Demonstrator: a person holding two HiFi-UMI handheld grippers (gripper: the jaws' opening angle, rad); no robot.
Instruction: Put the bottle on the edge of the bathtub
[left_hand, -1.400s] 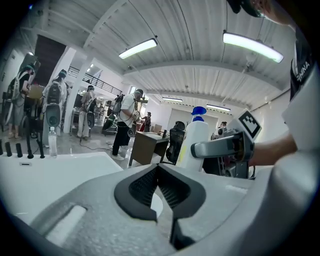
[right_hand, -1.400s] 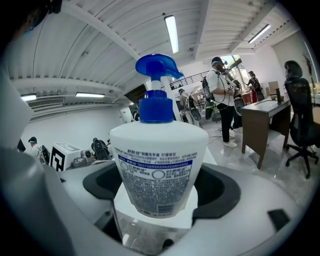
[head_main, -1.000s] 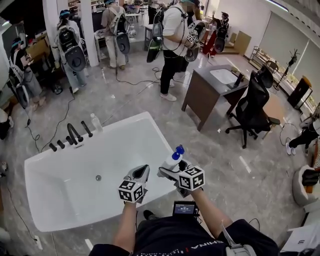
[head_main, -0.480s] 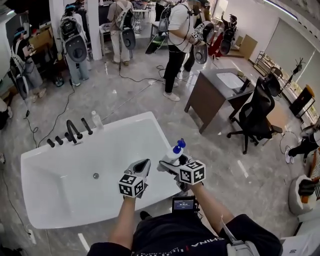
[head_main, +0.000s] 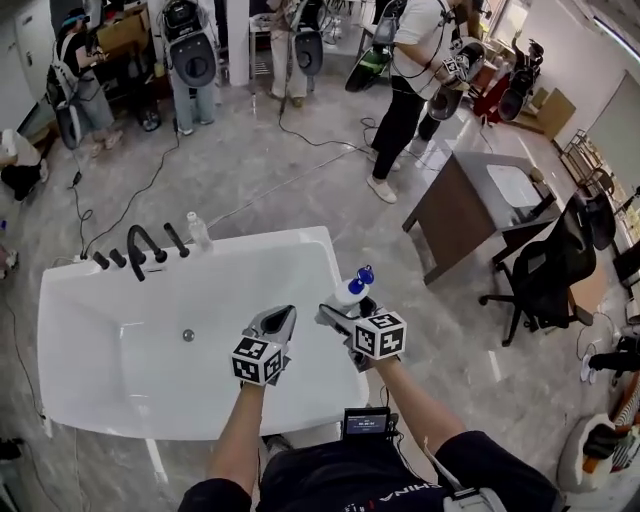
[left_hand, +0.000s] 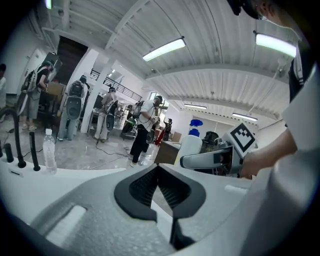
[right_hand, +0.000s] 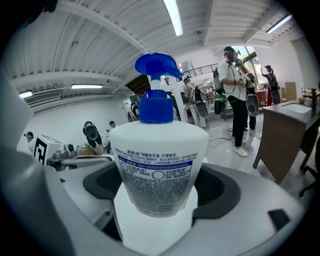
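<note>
A white pump bottle (head_main: 349, 294) with a blue pump head stands upright between the jaws of my right gripper (head_main: 341, 311), which is shut on its body. In the right gripper view the bottle (right_hand: 159, 160) fills the middle, and the pads press on both its sides. It hangs over the right rim of the white bathtub (head_main: 330, 262). My left gripper (head_main: 281, 322) hovers over the tub just left of the bottle, shut with nothing in it. The left gripper view shows its pads (left_hand: 150, 186) meeting, with the bottle (left_hand: 190, 148) off to the right.
A black faucet set (head_main: 140, 255) and a clear water bottle (head_main: 198, 230) stand on the tub's far rim. A brown desk (head_main: 482, 205) and a black office chair (head_main: 556, 270) are to the right. Several people stand at the back, and cables lie on the floor.
The head view has swung left, so the room sits differently in frame. Both grippers and the held bottle stay at the tub's right rim, with the bottle a little farther forward.
</note>
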